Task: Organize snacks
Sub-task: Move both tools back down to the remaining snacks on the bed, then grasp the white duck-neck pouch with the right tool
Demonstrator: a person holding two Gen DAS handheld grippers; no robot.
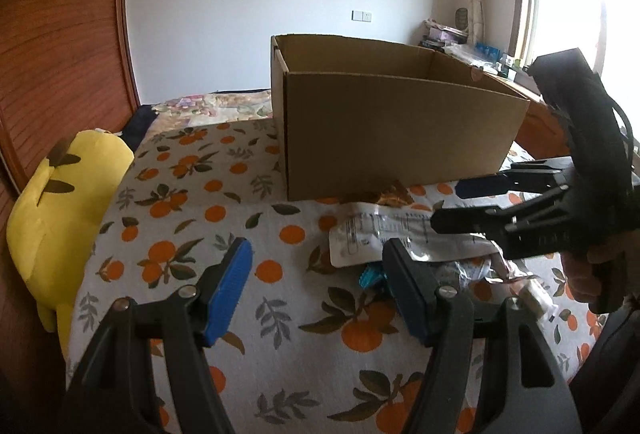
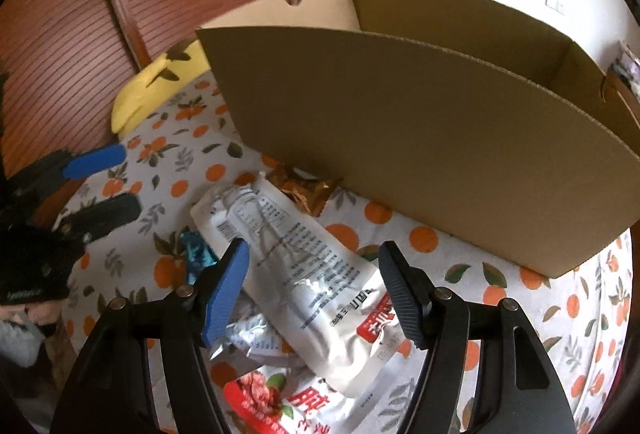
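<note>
An open cardboard box point(image 2: 420, 153) fills the upper right of the right wrist view, standing on a bed point(image 1: 192, 193) spread with an orange-print cover, apparently placed there to receive the snacks. The pile lies against its near wall at lower centre: a long white pouch point(image 2: 304, 258) on top, a red-and-white packet point(image 2: 280, 398) at the bottom edge, a gold-wrapped snack point(image 2: 304, 189) touching the box, and a small teal wrapper point(image 2: 196, 250) to the left. The right claw point(image 2: 314, 294) is released, its jaws straddling the white pouch without pressing it, seemingly lined up to take it first. The left claw point(image 1: 318, 294), in the lower centre of its own view, also stands released and empty above the cover just left of the pile. A yellow plush toy point(image 1: 60, 218) rests at the left edge.
</note>
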